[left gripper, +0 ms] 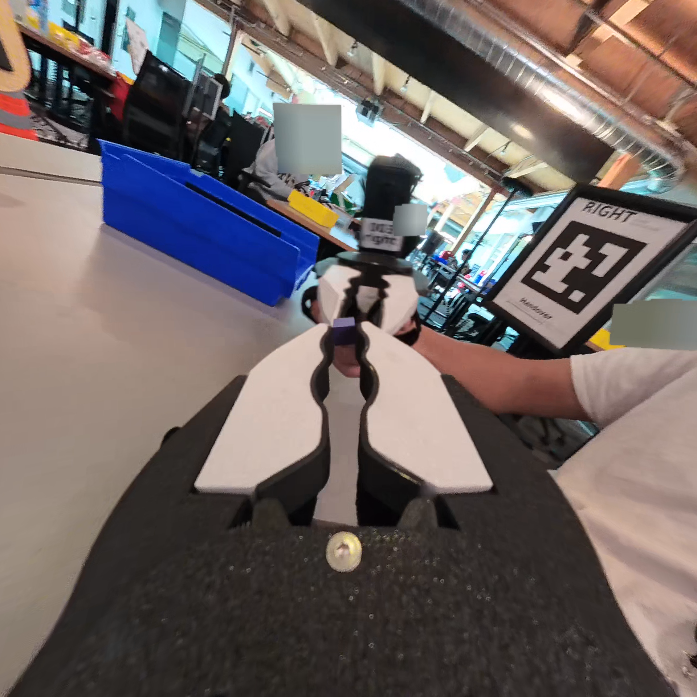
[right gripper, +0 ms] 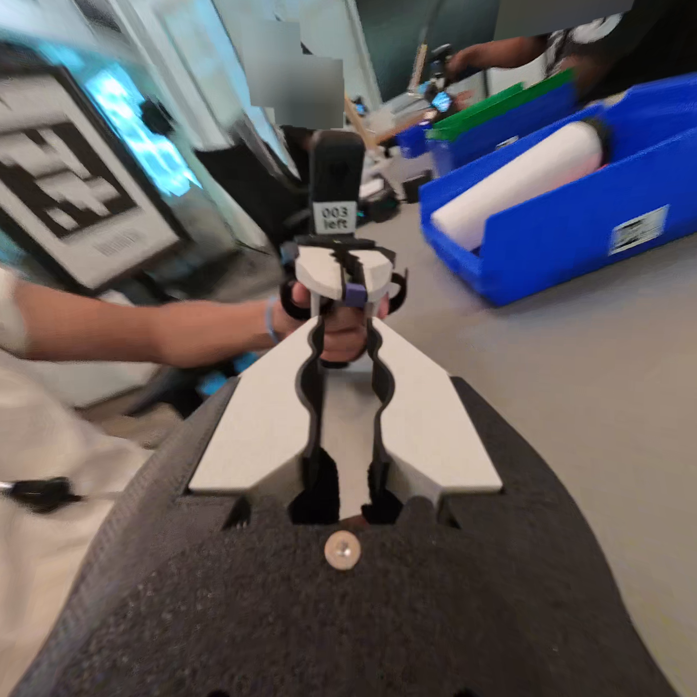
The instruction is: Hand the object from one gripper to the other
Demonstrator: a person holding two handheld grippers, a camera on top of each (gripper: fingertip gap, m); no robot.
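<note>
Between left gripper (left gripper: pixel 344 332) fingers: purple block (left gripper: pixel 344 331), clamped. Right gripper (right gripper: pixel 344 320) faces it, fingers parted, block just beyond tips.

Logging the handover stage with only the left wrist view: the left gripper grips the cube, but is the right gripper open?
Observer: Yes. The right wrist view shows the right gripper open, with a wide gap.
Operator: Is the cube inside that gap?
Observer: Not clearly. The cube shows just beyond its tips.
Operator: What's in the blue bin?
Observer: A white roll lies in the bin.
</note>
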